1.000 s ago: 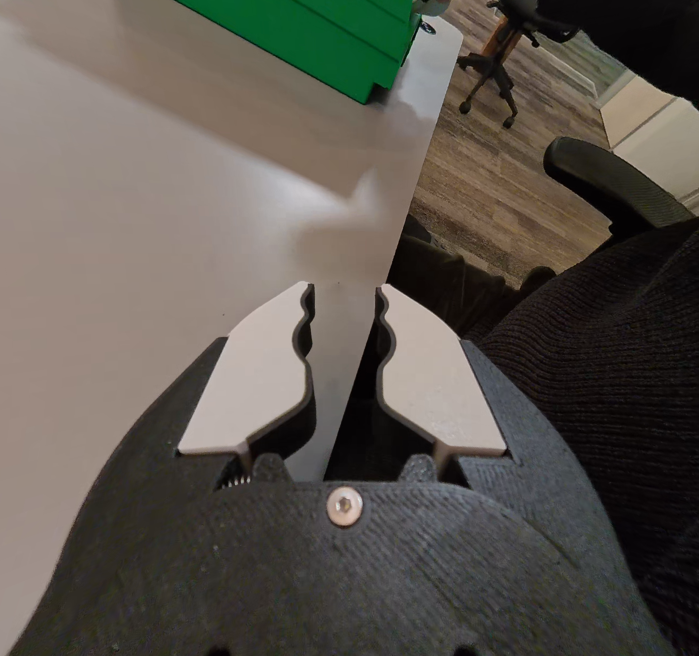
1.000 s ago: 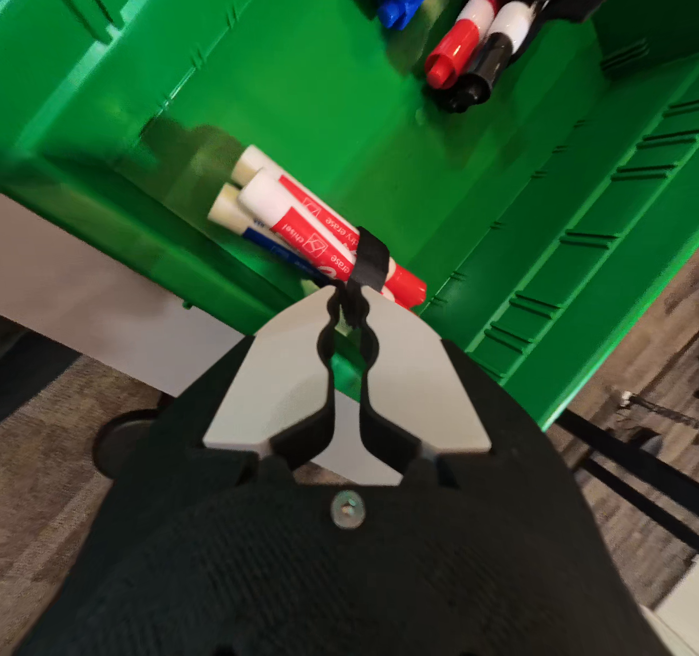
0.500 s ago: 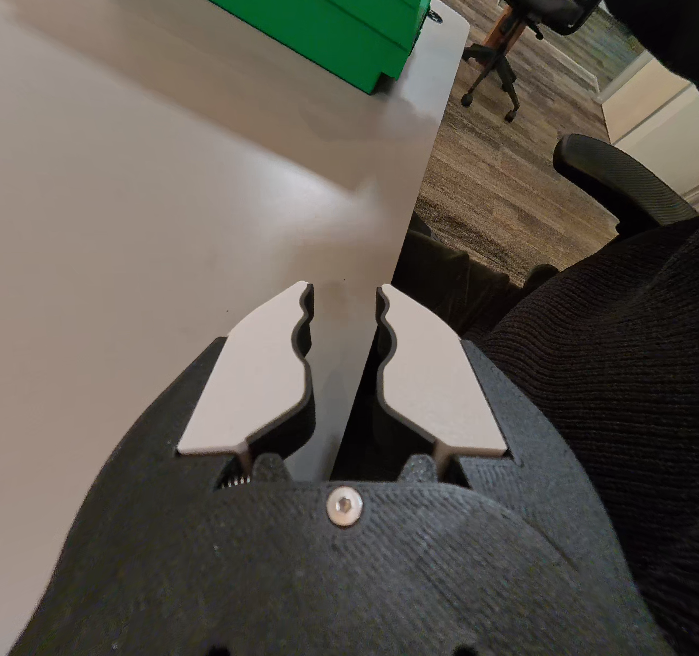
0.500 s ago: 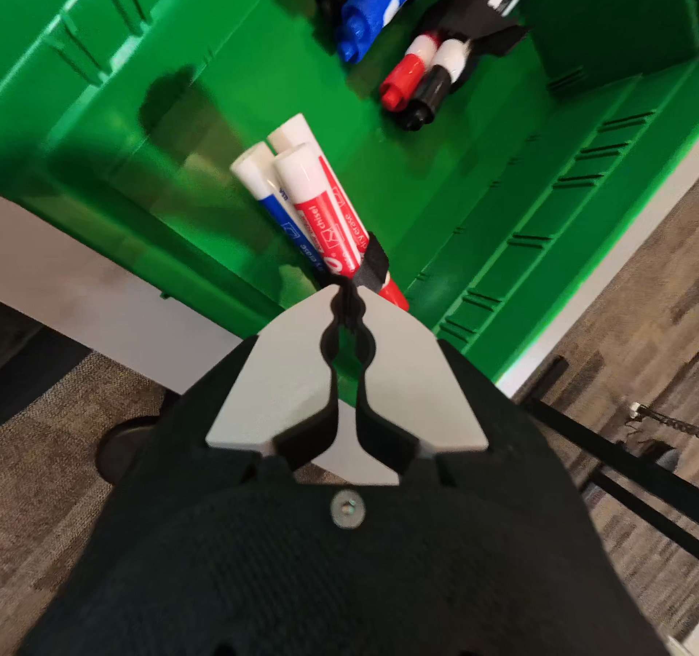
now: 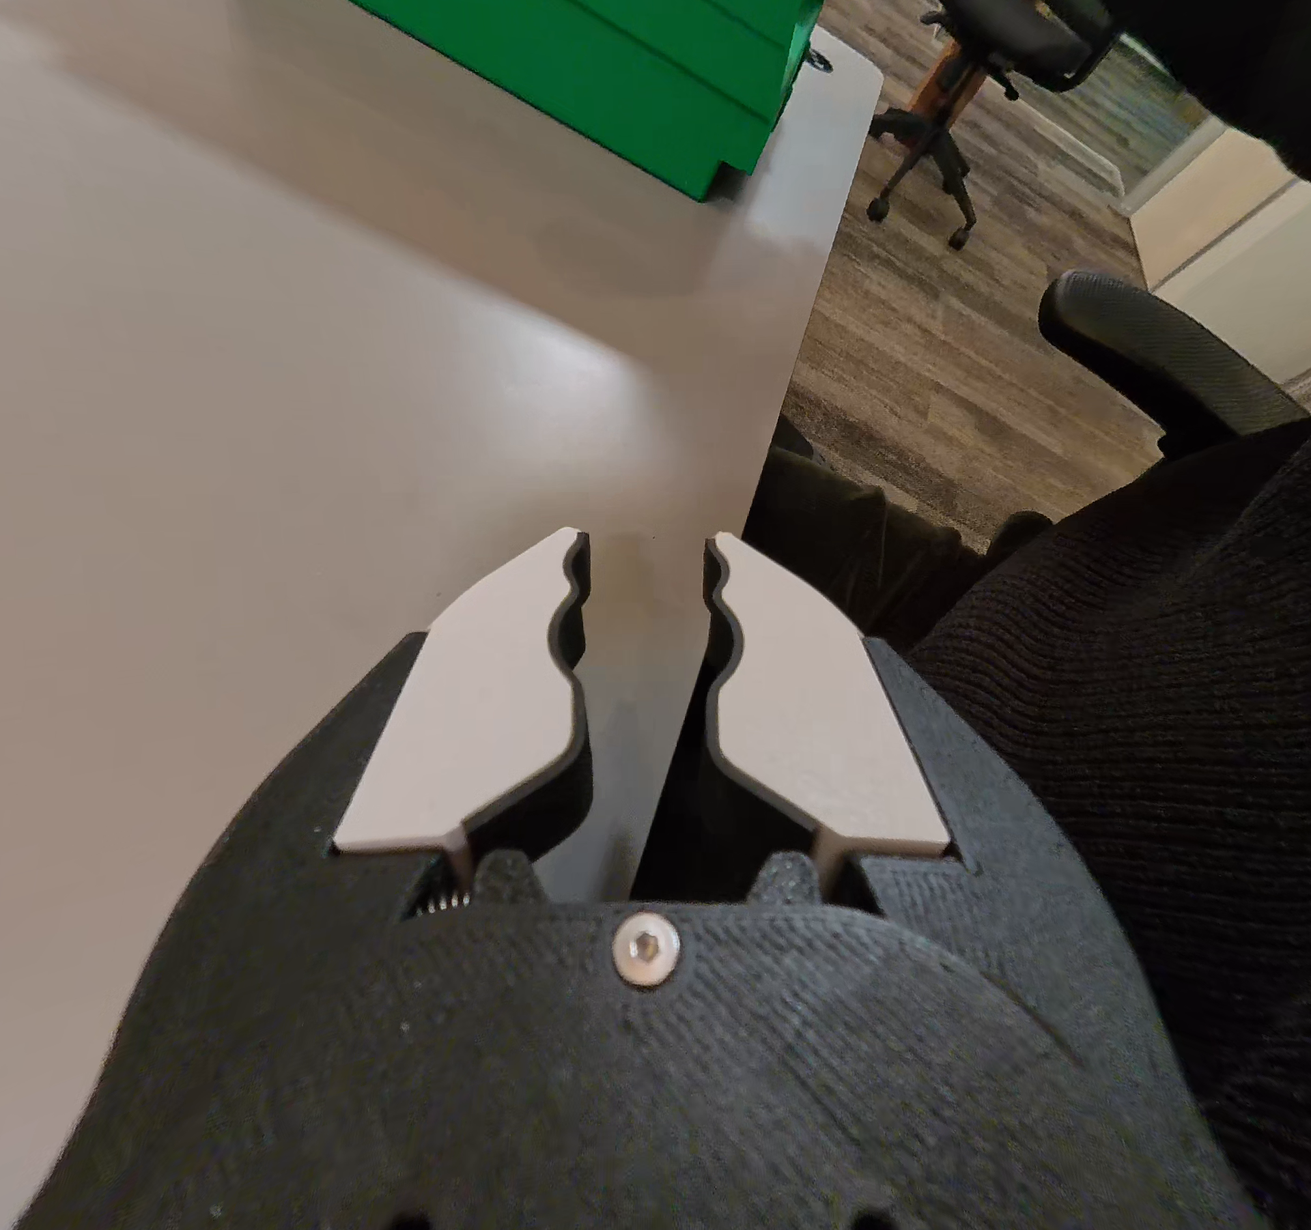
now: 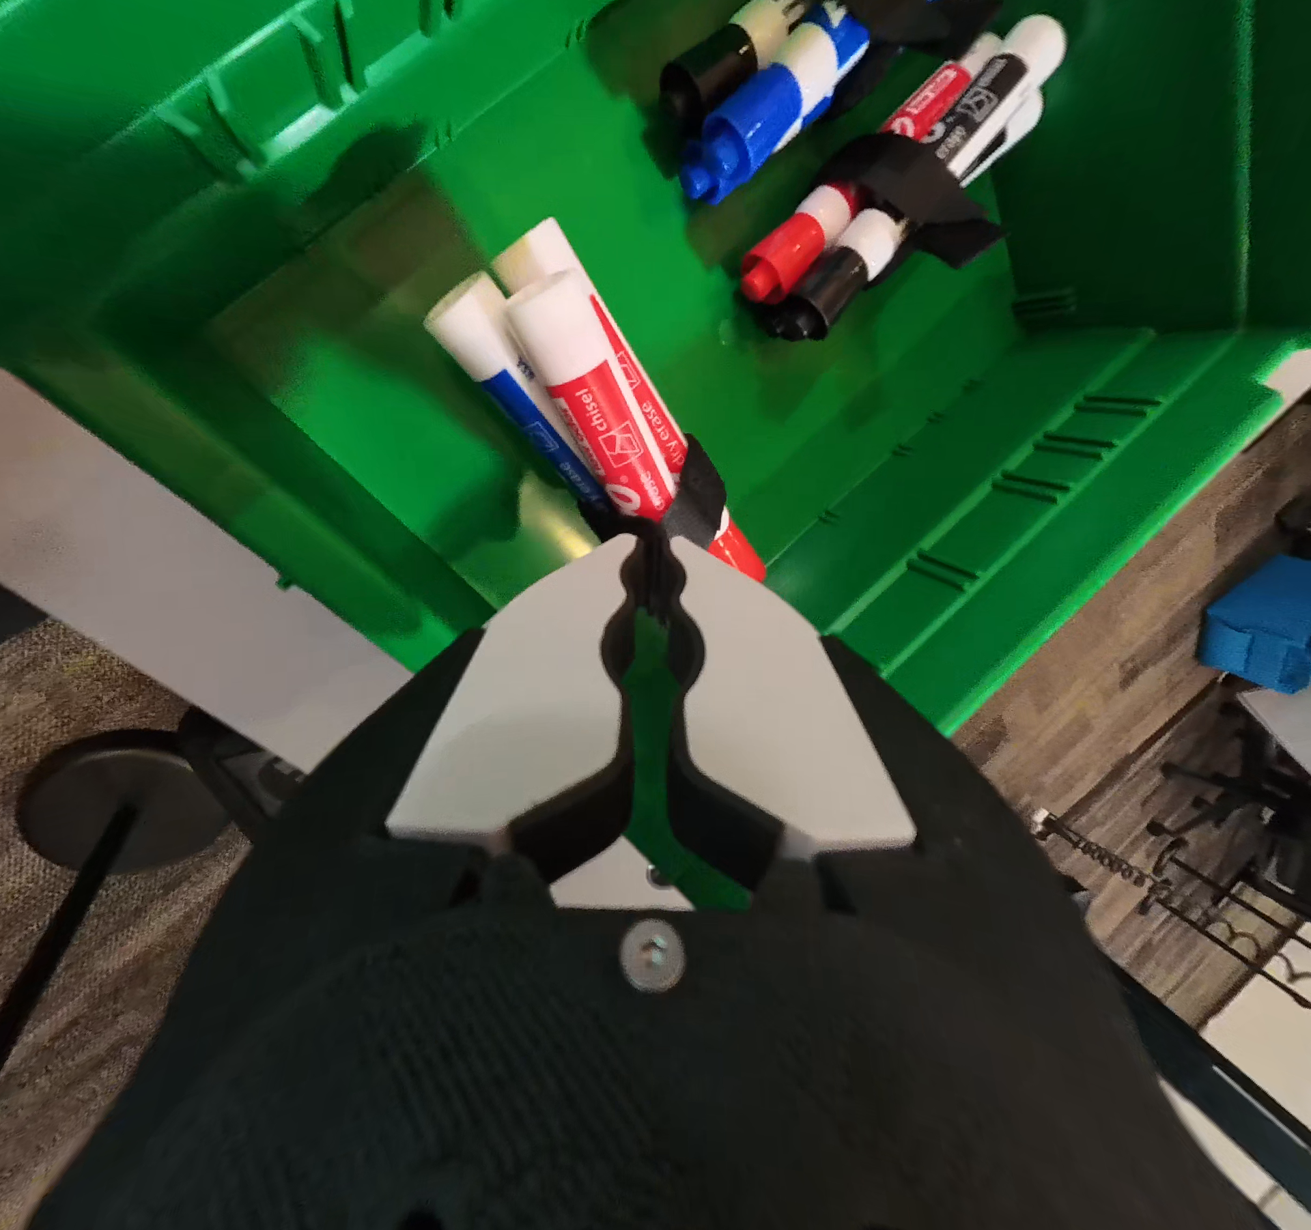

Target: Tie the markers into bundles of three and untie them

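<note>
Your right gripper (image 6: 653, 547) is pinched on the black fabric strap (image 6: 699, 497) binding a bundle of 3 white-barrelled markers (image 6: 567, 387), hanging over the green plastic bin (image 6: 993, 487). It looks light and rigid, but the soft strap may let it swing. 2 more strapped bundles (image 6: 837, 153) lie inside. Your left gripper (image 5: 645, 547) hovers apart and empty at the pale table (image 5: 284, 345) edge.

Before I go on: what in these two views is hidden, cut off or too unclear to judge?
- Right wrist view: capped ends of the strapped marker bundle sit behind the right hand-held gripper, shut on its black strap.
- Right wrist view: the top bundle in the green bin is cut by the frame edge.
- Left wrist view: the bin's inside is out of sight; the left hand-held gripper is open over the table.
</note>
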